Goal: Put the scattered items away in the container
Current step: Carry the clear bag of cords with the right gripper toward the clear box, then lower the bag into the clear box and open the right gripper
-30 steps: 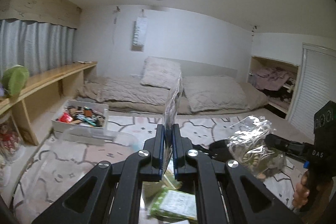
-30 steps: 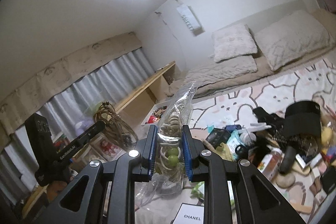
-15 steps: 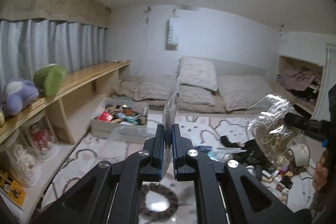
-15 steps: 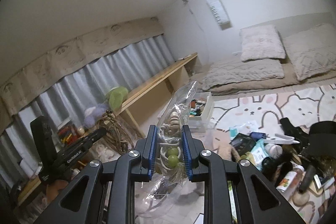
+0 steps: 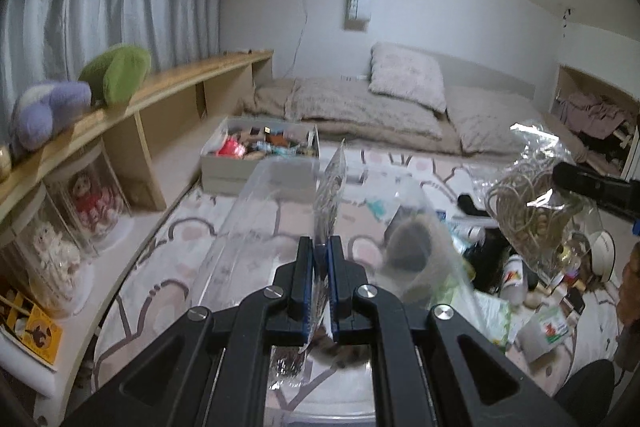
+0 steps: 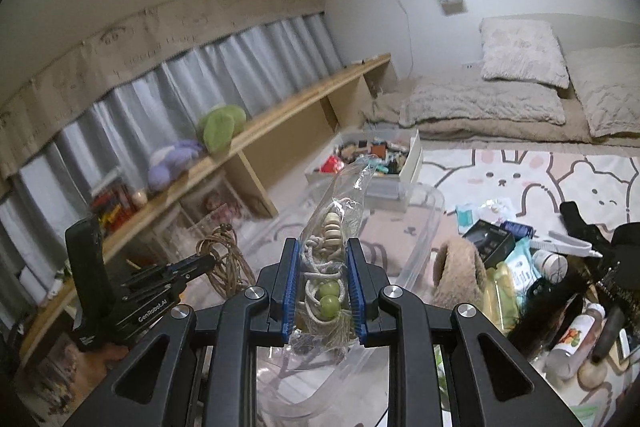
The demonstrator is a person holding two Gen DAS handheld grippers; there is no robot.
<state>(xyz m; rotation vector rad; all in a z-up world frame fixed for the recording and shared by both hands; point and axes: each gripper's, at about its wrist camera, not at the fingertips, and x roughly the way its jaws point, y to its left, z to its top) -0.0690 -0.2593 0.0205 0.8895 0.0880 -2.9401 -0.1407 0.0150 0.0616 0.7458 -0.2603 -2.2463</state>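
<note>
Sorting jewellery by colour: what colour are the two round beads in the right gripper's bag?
Green beads, clearest in the right wrist view.

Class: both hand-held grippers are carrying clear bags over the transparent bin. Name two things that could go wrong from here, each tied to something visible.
1. The left hand-held gripper pinches only the thin edge of its flat clear bag; the slick film might slip free.
2. The transparent bin is hard to see against the rug, and the right hand-held gripper holds a bulky bag of beads and cord, so a drop could land outside its rim.
</note>
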